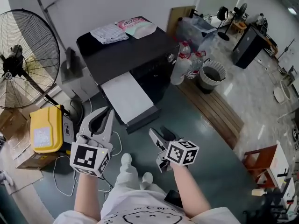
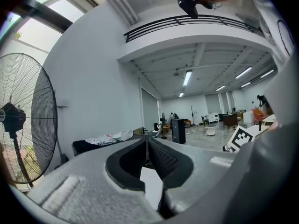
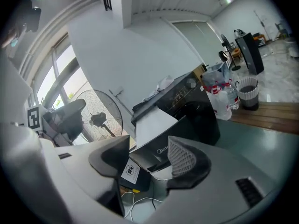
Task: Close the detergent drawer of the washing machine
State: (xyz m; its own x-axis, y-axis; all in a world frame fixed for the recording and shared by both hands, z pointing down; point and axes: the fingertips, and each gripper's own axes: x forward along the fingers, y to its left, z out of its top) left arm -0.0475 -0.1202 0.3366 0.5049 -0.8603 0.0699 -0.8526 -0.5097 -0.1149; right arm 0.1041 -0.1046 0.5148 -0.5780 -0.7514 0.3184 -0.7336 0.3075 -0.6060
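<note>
One detergent drawer (image 1: 127, 97) sticks out long from the washing machine (image 1: 126, 50), pointing at the person. The right gripper (image 1: 160, 149) is just in front of the drawer's end, jaws apart and empty. The left gripper (image 1: 108, 113) is beside the drawer, jaws together and empty.

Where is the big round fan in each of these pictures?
Head view: fan at the far left, upper half.
Left gripper view: fan at the left edge, partly cut off.
Right gripper view: fan left of centre, midway down.
Shared landmark: the black washer, right of the fan in every view.
</note>
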